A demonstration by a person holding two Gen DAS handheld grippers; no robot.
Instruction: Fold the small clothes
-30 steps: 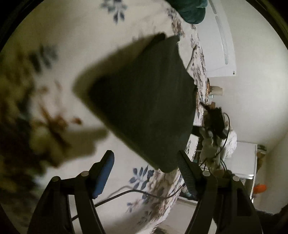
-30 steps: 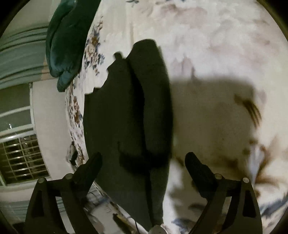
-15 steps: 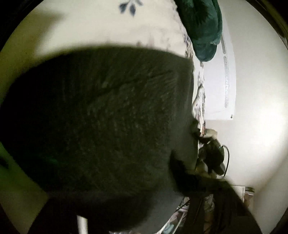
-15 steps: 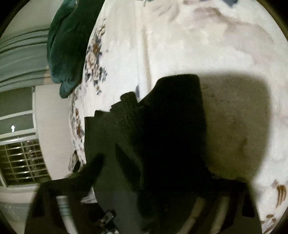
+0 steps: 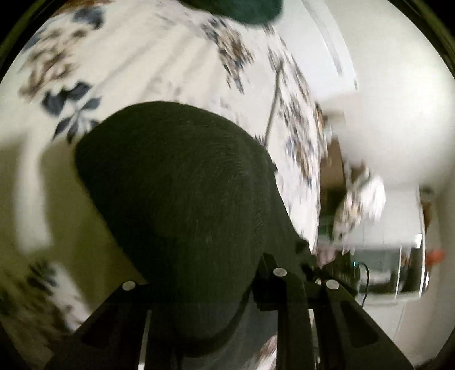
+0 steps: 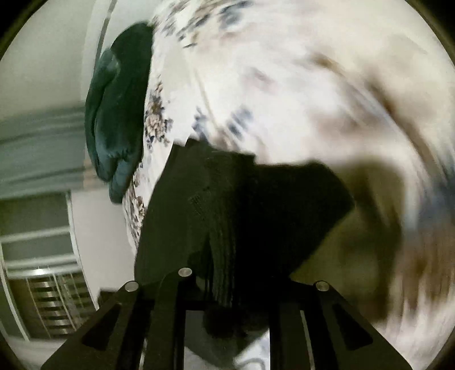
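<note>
A dark, nearly black knitted garment (image 5: 176, 185) bulges up in front of my left gripper (image 5: 204, 270) and hides its fingertips. The jaws are closing with the cloth caught between them. In the right wrist view the same garment (image 6: 256, 199) hangs in folds from my right gripper (image 6: 250, 273). Those jaws are closing too, with a bunch of the fabric between them. The garment is raised off the floral bedspread (image 5: 142, 57) and casts a shadow on it. Both views are blurred by motion.
A teal cloth bundle (image 5: 241, 11) lies at the far end of the bed, and it shows at the bed's left edge (image 6: 116, 113) in the right wrist view. A thin cable (image 5: 273, 105) crosses the bedspread. White furniture (image 5: 384, 270) and a barred window (image 6: 54, 298) stand beyond the bed edges.
Both grippers went from wide open beside the flat garment to closed on its near edge. The cloth has come up off the bed, and both views have swung.
</note>
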